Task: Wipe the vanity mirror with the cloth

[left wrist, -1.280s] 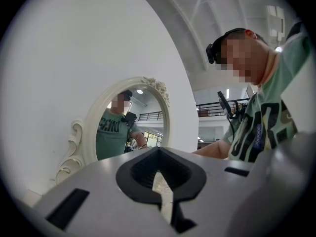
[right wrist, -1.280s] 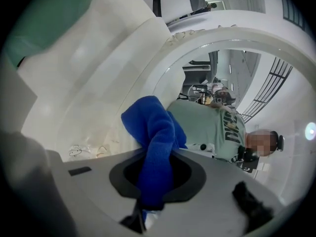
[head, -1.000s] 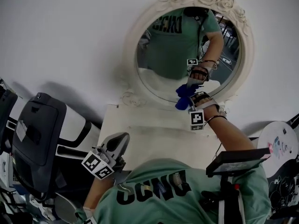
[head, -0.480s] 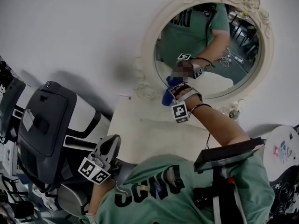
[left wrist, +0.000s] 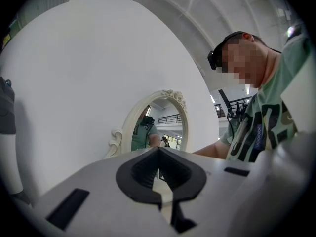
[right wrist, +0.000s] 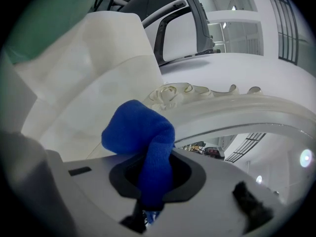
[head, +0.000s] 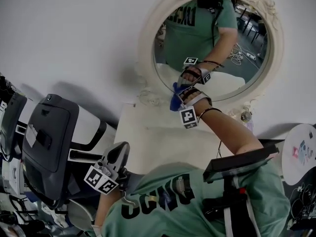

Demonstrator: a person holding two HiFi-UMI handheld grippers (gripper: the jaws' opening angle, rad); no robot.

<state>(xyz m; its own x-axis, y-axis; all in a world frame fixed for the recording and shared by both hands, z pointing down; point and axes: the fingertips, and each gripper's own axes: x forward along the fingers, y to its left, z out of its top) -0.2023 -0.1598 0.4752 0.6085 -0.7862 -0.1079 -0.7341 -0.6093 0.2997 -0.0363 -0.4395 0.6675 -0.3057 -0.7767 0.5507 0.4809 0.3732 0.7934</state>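
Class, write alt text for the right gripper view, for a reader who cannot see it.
The right hand-held gripper is shut on a bunched blue cloth, just in front of the carved white frame of the vanity mirror. A white tabletop shows at upper left.

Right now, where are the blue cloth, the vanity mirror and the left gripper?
blue cloth [right wrist: 140,135]: right gripper view, its bunched end above the jaws.
vanity mirror [head: 146,58]: head view, left side of its cream frame.
left gripper [left wrist: 158,152]: left gripper view, where its closed tips meet.
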